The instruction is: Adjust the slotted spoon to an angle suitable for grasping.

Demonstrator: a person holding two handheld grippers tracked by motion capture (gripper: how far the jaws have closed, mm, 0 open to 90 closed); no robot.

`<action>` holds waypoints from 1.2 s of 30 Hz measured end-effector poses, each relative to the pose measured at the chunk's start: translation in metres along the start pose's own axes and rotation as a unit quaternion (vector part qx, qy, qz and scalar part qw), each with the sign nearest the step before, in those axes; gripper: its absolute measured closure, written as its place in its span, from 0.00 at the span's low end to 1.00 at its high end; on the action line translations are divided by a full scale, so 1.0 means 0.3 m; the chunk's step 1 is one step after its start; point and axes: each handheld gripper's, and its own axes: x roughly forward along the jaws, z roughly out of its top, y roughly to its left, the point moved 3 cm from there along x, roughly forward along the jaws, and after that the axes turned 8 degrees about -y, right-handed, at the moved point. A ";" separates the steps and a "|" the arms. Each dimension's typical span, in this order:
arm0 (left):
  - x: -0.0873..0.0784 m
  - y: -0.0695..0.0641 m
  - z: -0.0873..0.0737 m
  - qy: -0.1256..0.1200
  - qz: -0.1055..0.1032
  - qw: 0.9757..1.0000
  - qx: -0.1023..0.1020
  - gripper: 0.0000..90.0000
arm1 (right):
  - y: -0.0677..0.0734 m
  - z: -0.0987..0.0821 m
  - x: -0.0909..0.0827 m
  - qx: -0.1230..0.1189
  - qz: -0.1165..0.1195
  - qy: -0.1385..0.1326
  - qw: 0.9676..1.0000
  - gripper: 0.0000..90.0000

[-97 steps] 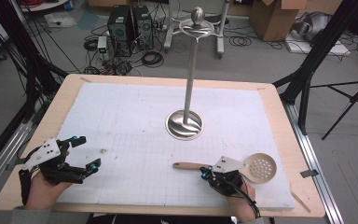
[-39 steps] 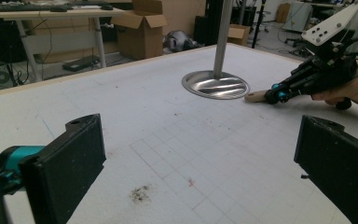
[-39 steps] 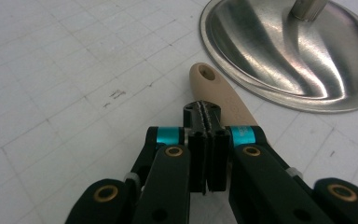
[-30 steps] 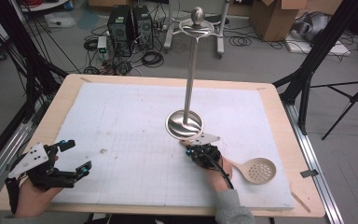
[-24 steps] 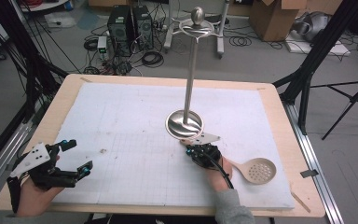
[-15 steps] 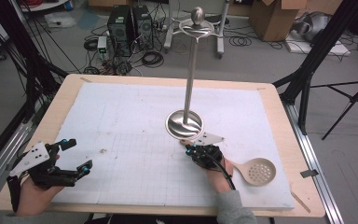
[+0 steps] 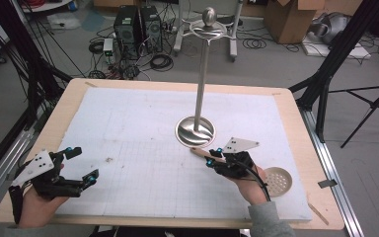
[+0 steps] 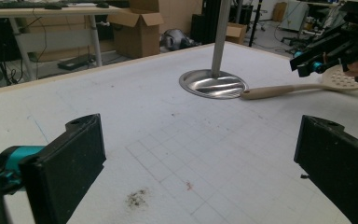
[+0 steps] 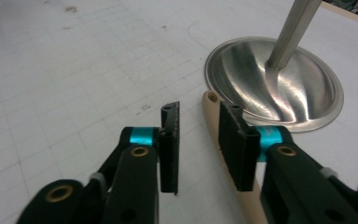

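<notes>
We hold two black grippers with teal bands near the jaws: the left gripper (image 7: pixel 79 165) and the right gripper (image 7: pixel 216 157), each topped by a pale grey plate with dark dots. Under the right gripper's jaws lies a skimmer spoon (image 9: pixel 213 122), pale beige in handle and in its perforated head. Just beyond its tip stands a shiny silver stand (image 7: pixel 196 131) with a brushed, mirror-like base. The mat (image 7: pixel 143 123) under both grippers is white with a faint grey grid and a few dark smudges, framed by the light wooden table (image 7: pixel 296 118).
</notes>
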 end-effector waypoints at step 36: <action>0.065 -0.006 -0.004 0.003 -0.022 1.000 -0.001 0.02 | -0.142 -0.042 -0.210 -0.012 0.043 0.012 0.999 0.16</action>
